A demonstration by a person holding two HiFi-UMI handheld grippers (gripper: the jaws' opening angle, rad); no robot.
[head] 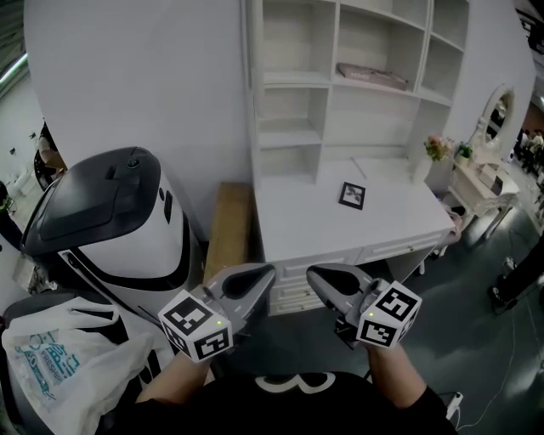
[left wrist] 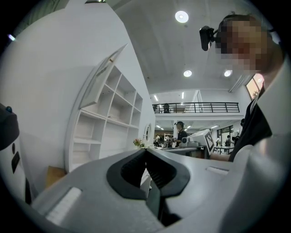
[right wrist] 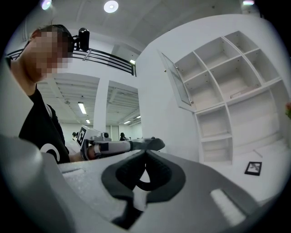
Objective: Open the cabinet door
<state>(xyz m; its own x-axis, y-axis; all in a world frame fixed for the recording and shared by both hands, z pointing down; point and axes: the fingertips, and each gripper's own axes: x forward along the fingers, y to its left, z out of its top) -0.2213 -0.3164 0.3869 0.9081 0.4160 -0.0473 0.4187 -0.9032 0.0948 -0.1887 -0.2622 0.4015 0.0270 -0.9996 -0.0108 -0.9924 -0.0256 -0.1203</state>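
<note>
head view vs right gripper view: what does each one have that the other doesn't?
Head view only: the black-and-white machine, white plastic bag, wooden board, flowers and mirror.
Right gripper view only: the glass cabinet door standing open at the shelf unit's upper left, ceiling lights, balcony railing.
Both: the shelf unit, the framed picture on the desk, and the left tool and right tool, both shut.

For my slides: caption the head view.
Shut left gripper and shut right gripper before a white desk bearing a framed picture.
</note>
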